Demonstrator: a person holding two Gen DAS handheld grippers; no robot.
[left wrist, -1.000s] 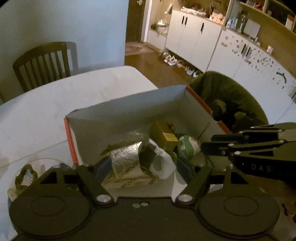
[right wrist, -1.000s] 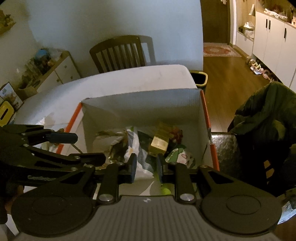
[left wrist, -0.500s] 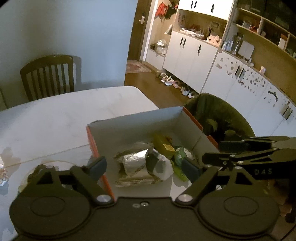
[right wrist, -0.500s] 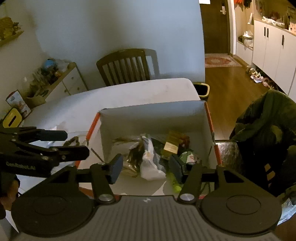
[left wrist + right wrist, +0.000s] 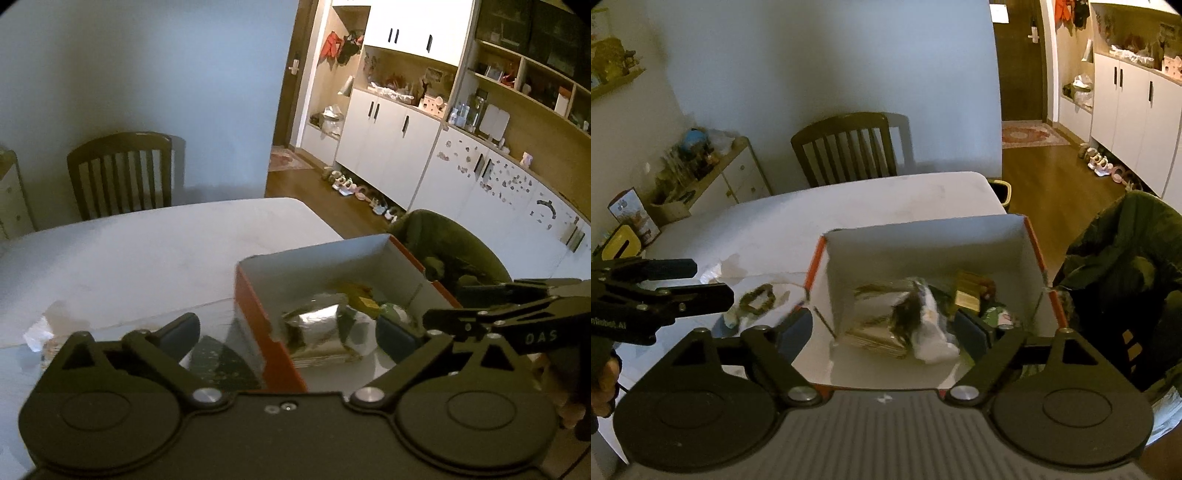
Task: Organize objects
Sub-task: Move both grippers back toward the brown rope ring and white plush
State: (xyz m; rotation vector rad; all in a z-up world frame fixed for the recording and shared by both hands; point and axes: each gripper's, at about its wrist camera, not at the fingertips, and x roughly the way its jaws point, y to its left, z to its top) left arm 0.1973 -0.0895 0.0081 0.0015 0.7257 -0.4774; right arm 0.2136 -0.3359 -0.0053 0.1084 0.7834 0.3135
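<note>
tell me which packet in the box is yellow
The small yellow packet toward the box's far right; the silver foil packet and white bag lie nearer, left.

Both tongs (image 5: 288, 332) (image 5: 894, 328) wide apart, empty

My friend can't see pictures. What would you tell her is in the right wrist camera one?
An open right gripper hangs over an orange-edged cardboard box on a white table, holding a foil packet, a white bag and a yellow carton. The left gripper is at the left, near a beaded bracelet.
</note>
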